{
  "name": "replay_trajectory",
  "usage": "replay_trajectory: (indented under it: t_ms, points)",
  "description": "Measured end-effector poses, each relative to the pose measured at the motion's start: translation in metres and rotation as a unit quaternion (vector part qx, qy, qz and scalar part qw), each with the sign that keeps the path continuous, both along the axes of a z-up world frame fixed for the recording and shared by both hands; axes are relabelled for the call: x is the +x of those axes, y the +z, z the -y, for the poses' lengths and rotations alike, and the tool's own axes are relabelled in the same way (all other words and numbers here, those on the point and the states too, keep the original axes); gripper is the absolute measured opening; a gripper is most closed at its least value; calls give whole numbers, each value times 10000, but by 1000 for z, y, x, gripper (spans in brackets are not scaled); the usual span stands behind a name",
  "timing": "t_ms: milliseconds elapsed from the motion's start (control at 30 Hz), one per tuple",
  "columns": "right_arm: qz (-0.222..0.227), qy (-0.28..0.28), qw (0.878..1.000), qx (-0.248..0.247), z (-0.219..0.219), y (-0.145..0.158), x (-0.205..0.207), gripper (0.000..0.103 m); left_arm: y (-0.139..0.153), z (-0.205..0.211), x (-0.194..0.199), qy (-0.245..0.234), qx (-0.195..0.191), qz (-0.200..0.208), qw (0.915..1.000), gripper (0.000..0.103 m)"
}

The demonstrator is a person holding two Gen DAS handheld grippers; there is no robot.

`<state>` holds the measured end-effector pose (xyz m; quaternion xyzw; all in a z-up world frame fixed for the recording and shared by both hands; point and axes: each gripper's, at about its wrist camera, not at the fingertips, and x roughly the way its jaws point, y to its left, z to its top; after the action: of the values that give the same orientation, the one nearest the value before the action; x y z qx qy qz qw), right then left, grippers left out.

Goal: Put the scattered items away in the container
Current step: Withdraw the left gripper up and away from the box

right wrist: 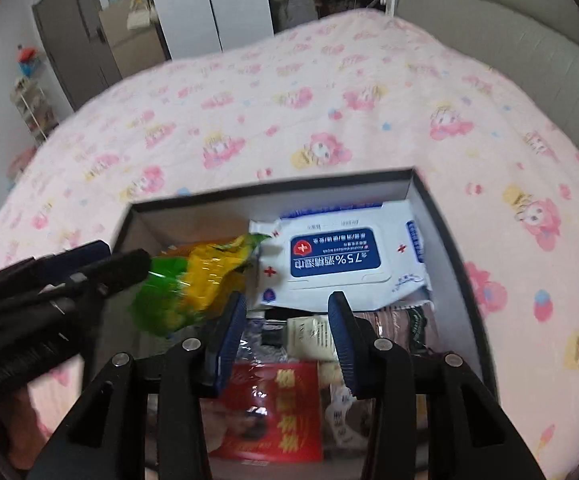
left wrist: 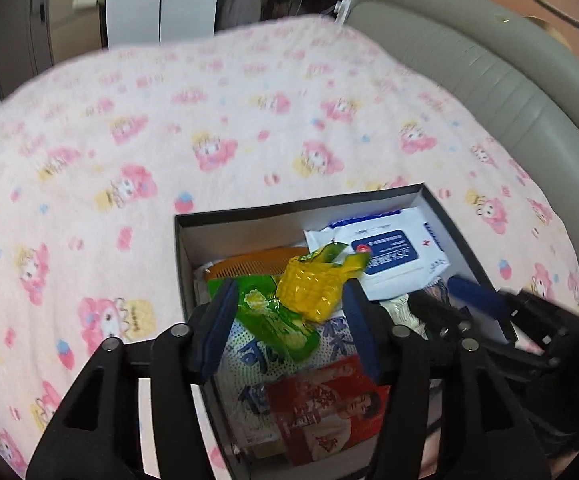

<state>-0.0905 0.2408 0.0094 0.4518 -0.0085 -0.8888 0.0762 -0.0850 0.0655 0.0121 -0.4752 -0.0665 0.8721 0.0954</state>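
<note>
A black cardboard box (left wrist: 289, 205) (right wrist: 273, 189) with a white inside sits on the pink bedspread and holds several items. A yellow-green corn snack packet (left wrist: 309, 292) (right wrist: 197, 280) hangs blurred over the box, between the open fingers of my left gripper (left wrist: 289, 308) without a clear grip. In the box lie a white-blue wet wipes pack (left wrist: 385, 252) (right wrist: 341, 252), an orange comb (left wrist: 257, 264), a red packet (left wrist: 329, 408) (right wrist: 273, 408) and a white-blue dotted bag (left wrist: 245, 360). My right gripper (right wrist: 287, 320) is open and empty over the box's near half.
The pink cartoon-print bedspread (left wrist: 169, 140) (right wrist: 329, 100) surrounds the box. A grey padded headboard (left wrist: 489, 64) (right wrist: 509, 28) runs along the right. A dark cabinet (right wrist: 73, 44) and a small shelf (right wrist: 33, 104) stand beyond the bed's far left.
</note>
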Motion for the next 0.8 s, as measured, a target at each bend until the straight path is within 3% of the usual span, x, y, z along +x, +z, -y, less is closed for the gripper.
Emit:
replay_trajectory:
  t_ms: [133,267,400,533,600,800]
  points:
    - [-493,-148,9983,266,6,28,35,58,22,4,29,36,-77,-393,9992,61]
    - [-624,-242,9976,183,10,43,67,73,46,9,58,95,-188,-743,9970,67]
    - [-667,-170,9976,115,19,58,96,74,73,18,85,293,-304,-978,9943,78]
    - [-801,-227,9965,-57,21,76,132,76,102,28,122,507,-398,-1308,9893,82]
    - [-881,-277,9957,-117,20,86,150,77,113,31,140,557,-415,-1389,9879,90]
    - [-1199,-197,9926,15,23,109,190,81,123,35,184,595,-454,-1496,9859,96]
